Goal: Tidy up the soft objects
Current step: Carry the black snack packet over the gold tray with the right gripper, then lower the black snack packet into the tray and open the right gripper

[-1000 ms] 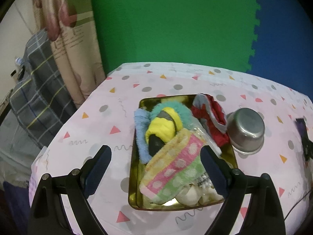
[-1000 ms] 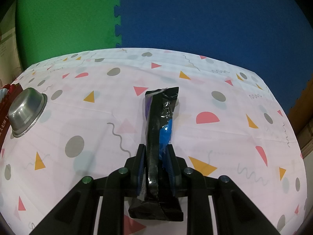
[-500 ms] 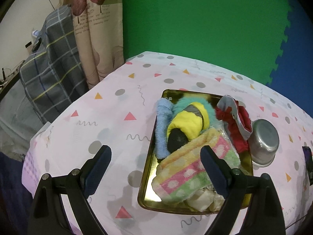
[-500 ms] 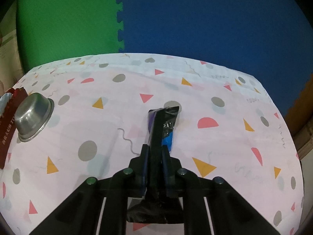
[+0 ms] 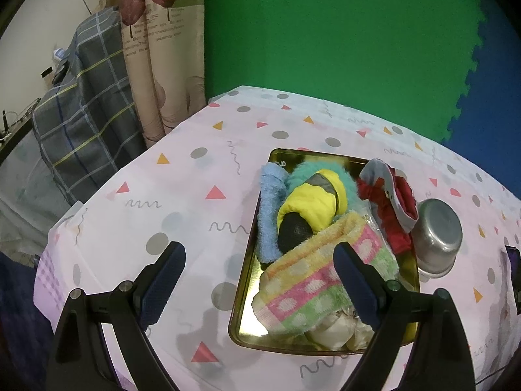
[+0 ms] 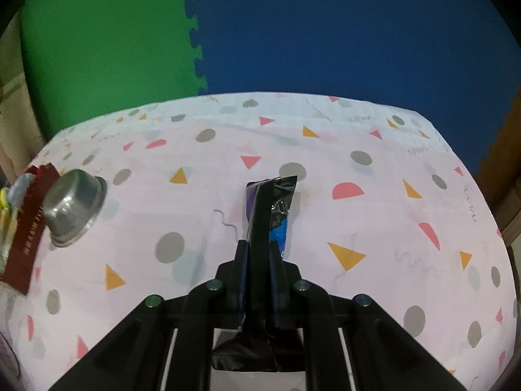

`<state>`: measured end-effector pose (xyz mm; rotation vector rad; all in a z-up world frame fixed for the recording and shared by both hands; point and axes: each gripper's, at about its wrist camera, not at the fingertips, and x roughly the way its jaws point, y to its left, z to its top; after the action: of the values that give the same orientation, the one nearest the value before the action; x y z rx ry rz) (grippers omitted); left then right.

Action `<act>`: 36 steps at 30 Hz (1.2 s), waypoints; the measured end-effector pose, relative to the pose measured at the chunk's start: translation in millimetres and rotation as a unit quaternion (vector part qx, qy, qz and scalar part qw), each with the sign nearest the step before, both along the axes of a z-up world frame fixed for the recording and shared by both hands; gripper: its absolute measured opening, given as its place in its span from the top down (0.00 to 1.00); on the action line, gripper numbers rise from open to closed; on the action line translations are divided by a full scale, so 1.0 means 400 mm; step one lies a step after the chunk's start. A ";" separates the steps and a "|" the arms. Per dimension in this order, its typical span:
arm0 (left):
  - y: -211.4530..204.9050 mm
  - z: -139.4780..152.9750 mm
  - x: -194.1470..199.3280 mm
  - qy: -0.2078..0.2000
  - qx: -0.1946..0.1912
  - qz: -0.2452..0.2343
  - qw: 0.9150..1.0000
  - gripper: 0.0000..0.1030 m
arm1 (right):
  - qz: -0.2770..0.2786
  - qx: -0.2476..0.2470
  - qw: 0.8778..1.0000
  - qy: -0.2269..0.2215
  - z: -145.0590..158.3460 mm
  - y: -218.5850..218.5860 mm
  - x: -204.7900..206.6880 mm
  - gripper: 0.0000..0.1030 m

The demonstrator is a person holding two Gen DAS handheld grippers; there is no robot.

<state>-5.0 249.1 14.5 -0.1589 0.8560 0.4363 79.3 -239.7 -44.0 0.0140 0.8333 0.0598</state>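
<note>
A gold tray [image 5: 247, 280] on the patterned tablecloth holds a pile of soft things: a blue fuzzy sock [image 5: 269, 208], a yellow and teal bundle [image 5: 312, 202], a striped dotted towel [image 5: 322, 280] and a red cloth [image 5: 390, 208]. My left gripper [image 5: 259, 257] hangs open above the tray's near left side, holding nothing. In the right wrist view my right gripper [image 6: 259, 254] is shut on a black and blue foil packet [image 6: 273, 208], which stands on edge and is raised off the cloth.
A steel bowl [image 5: 436, 238] lies upturned against the tray's right side, also seen as the steel bowl [image 6: 73, 202]. A curtain [image 5: 156, 49] and a plaid cloth [image 5: 84, 107] hang left of the table. Green and blue foam mats back the scene.
The right gripper closed tight on the packet and lifted it off the cloth. The left gripper shifted and rolled early on, so the tray slid right in its view, then held still.
</note>
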 end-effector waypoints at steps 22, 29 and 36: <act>0.004 -0.006 -0.003 0.015 -0.003 -0.011 1.000 0.12 | 0.169 0.054 0.983 -0.044 0.151 0.373 -0.071 0.89; -0.010 -0.001 -0.007 0.016 0.004 -0.033 0.999 0.12 | 0.251 0.080 0.964 -0.035 0.162 0.568 -0.085 0.89; -0.006 0.003 -0.006 0.022 0.022 -0.035 0.999 0.11 | 0.299 0.081 0.950 -0.036 0.178 0.701 -0.097 0.89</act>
<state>-7.5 246.6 15.9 -0.0795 0.8916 0.3936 40.6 40.6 27.4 -0.0876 0.7343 0.6975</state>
